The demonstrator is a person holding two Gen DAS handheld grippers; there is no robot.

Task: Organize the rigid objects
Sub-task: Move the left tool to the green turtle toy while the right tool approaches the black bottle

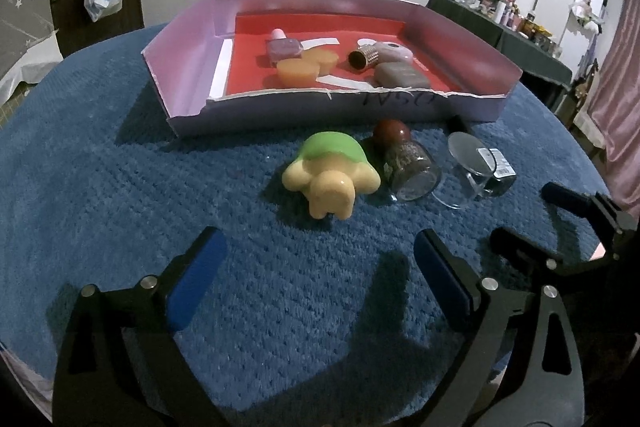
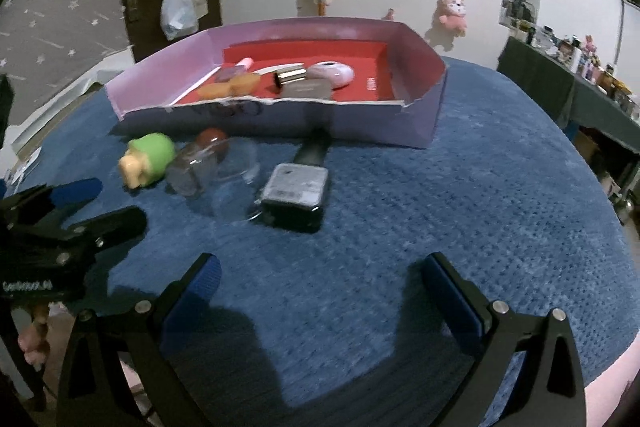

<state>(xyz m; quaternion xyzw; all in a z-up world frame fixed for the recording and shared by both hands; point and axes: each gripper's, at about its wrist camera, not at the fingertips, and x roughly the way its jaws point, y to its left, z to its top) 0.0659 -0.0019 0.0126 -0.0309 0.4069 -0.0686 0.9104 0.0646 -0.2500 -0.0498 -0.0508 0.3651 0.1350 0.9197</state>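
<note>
A purple cardboard tray (image 1: 188, 111) (image 2: 360, 125) with a red floor holds a nail polish bottle (image 1: 284, 49), orange pieces (image 1: 298, 71), a gold cap (image 1: 362, 57), a pink round case (image 1: 394, 53) and a grey block (image 1: 400, 75). In front of it on the blue cloth lie a green and yellow turtle toy (image 1: 326, 171) (image 2: 148, 159), a glass spice jar with a red lid (image 1: 408, 163) (image 2: 200, 163) and a dark square bottle (image 2: 296, 193) (image 1: 480, 167). My left gripper (image 1: 320, 279) is open and empty, just short of the turtle. My right gripper (image 2: 320, 299) is open and empty, short of the square bottle.
The round table is covered by a blue textured cloth (image 1: 120, 187). My right gripper's fingers (image 1: 568, 199) show at the right edge of the left wrist view; my left gripper (image 2: 76, 195) shows at the left of the right wrist view. A cluttered shelf (image 1: 520, 19) stands at the far right.
</note>
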